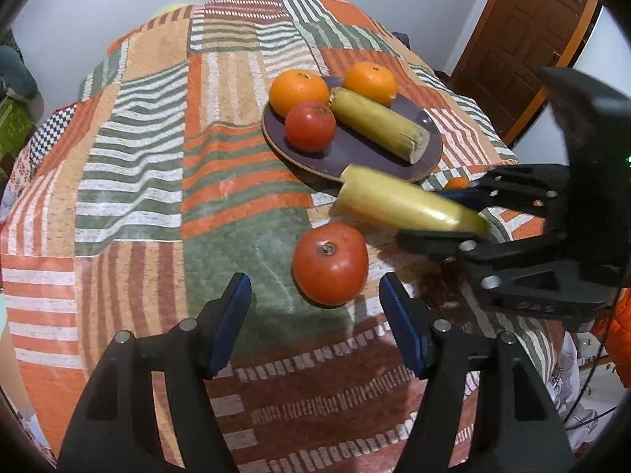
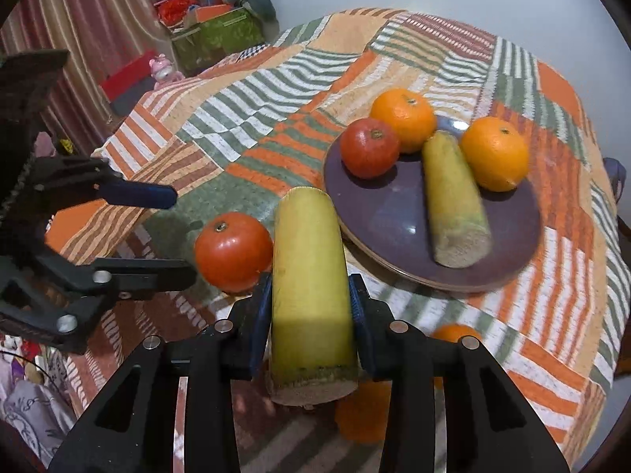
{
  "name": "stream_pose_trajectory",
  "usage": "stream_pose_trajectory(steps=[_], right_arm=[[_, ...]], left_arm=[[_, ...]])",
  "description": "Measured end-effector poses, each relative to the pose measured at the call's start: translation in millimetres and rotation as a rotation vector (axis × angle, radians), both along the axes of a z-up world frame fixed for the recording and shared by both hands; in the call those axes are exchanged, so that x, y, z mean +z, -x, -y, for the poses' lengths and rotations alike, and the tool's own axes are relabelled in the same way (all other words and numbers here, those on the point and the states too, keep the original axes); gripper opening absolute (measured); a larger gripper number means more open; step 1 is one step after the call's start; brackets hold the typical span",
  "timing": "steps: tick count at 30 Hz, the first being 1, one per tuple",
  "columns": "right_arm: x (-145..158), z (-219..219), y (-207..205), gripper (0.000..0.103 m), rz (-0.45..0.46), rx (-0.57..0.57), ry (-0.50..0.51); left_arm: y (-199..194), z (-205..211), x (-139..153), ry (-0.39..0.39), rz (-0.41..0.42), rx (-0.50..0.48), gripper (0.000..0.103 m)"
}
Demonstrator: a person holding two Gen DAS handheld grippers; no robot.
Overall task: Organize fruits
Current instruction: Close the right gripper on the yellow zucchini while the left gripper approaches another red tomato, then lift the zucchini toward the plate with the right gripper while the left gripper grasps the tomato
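Right hand-held gripper (image 2: 311, 307): pinching pale yellow-green cut cane stalk (image 2: 311, 276). Left hand-held gripper (image 1: 315, 311): spread, empty, above red round tomato (image 1: 330, 263) on striped patchwork-covered bench (image 1: 138, 181).

Left gripper (image 1: 315, 307) jaws stand apart; right gripper (image 2: 311, 307) jaws clamped.

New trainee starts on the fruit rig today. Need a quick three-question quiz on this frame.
1. True or false: the left gripper is clamped on the loose tomato.
2. What does the right gripper hold? A) an orange B) a yellow stalk piece C) a tomato
3. How many items lie on the purple plate?

Key
1. False: its jaws stand open, the tomato lies on the cloth ahead of them.
2. B: the yellow stalk piece sits between the pads.
3. Four: two oranges, one tomato, one stalk piece.
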State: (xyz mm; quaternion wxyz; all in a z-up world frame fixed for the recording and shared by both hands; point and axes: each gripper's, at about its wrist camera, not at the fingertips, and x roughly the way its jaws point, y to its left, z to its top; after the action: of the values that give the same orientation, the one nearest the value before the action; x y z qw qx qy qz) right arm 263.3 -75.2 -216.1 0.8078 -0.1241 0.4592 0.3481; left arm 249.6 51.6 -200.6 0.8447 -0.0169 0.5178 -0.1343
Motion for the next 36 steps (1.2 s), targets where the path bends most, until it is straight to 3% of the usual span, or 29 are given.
stream_pose_trajectory(steps=[11, 19, 36], right_arm=[[17, 55, 1, 0.034, 0.024, -0.111, -0.034], [17, 71, 1, 0.034, 0.019, -0.148, -0.064], [28, 79, 1, 0.034, 0.055, -0.170, -0.090]], left_arm=[[-17, 21, -18, -0.017, -0.031, -0.009, 0.067], [-23, 23, -28, -0.027, -0.058, 0.001, 0.049], [-20, 28, -6, -0.042, -0.006, -0.003, 0.049]])
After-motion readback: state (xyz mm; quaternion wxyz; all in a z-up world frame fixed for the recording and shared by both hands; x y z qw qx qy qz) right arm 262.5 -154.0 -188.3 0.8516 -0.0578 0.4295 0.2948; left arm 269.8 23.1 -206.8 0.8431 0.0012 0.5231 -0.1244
